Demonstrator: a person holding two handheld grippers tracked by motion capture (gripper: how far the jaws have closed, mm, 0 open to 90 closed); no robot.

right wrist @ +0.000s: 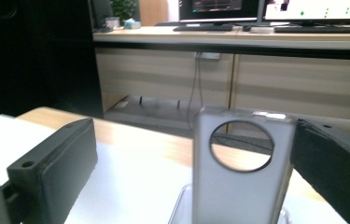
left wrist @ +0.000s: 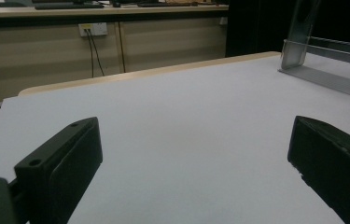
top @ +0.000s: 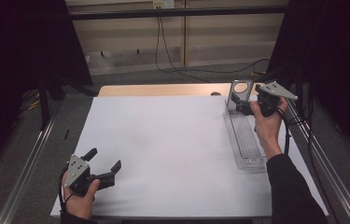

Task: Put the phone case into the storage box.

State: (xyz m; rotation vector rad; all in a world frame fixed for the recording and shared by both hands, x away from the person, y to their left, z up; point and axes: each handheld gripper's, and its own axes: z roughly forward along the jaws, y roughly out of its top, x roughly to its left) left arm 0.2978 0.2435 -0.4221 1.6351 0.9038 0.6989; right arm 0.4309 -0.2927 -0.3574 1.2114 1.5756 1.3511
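Lower left of high view: left tool (top: pixel 105 164) jaws spread, empty, hovering over white desk (top: pixel 163 140).

Upper right: right tool (top: pixel 246 103) jaws apart, flanking upright plate w/ round hole (right wrist: pixel 240 172) at far end of clear tray (top: pixel 247 140); contact unclear.

Judgement: grasp not yet made, approach stage, rest of work left.

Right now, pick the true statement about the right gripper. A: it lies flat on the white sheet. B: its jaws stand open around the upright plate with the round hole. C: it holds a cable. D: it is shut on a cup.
B: in the right gripper view, the right gripper has its jaws spread wide on either side of the upright plate with a round hole, at the far end of the clear tray.
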